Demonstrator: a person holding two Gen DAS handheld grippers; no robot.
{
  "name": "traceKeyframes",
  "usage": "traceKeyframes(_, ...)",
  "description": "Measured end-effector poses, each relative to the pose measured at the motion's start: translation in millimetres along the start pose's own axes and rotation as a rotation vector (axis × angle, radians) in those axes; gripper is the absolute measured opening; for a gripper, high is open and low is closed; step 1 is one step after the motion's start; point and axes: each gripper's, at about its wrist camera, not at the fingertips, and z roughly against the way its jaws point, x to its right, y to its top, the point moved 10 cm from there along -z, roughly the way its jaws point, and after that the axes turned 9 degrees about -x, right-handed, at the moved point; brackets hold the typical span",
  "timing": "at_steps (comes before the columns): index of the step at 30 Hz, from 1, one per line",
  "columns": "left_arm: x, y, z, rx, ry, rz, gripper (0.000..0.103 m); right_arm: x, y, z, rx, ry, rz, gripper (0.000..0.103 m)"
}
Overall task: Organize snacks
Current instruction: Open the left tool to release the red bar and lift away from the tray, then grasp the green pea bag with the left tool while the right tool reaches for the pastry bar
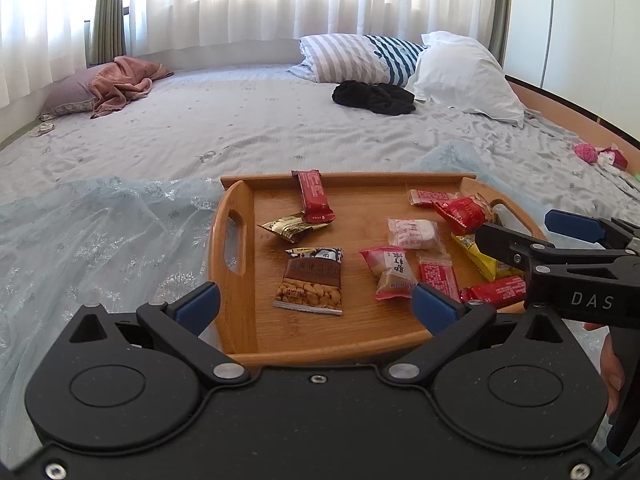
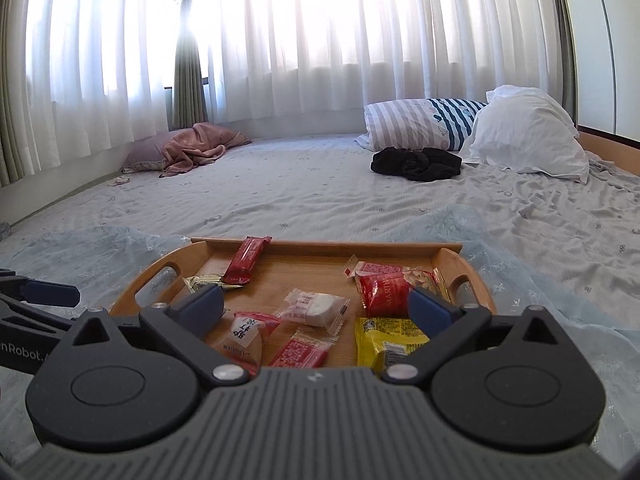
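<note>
A wooden tray (image 1: 240, 336) lies on the bed and holds several snack packets. Among them are a peanut packet (image 1: 310, 282), a red bar (image 1: 316, 196), a gold packet (image 1: 290, 226), a white cake (image 1: 416, 234), a pink packet (image 1: 390, 272), a yellow packet (image 1: 482, 258) and red packets. My left gripper (image 1: 316, 306) is open and empty over the tray's near edge. My right gripper (image 2: 316, 306) is open and empty above the tray (image 2: 320, 246); it also shows in the left wrist view (image 1: 532, 226) over the tray's right side. The yellow packet (image 2: 388, 340) lies by its right finger.
The tray rests on a pale blue lace cloth (image 1: 100, 240) over a grey bedsheet. Pillows (image 1: 464, 72), a black garment (image 1: 374, 98) and a pink blanket (image 1: 120, 84) lie at the far side. Pink items (image 1: 600, 154) sit at the bed's right edge.
</note>
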Motion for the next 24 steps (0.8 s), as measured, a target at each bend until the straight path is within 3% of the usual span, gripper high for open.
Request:
traceKeyframes(10,-4.0,-27.4,7.5,-0.03,-0.007,0.018,0.102,-7.5,-23.7,17.9,0.008,0.006,0.046,0.103)
traceKeyframes(18,2.9,-41.8,-8.4,-0.109,-0.033,0.024,0.101,-18.8,-56.3,29.3,0.002,-0.005,0.094,0.103)
traceKeyframes(24,23.1,-44.7,-19.6,-0.158,-0.134,0.041,0.098,-32.0,-78.7,36.0,-0.001,-0.03,0.165,0.103)
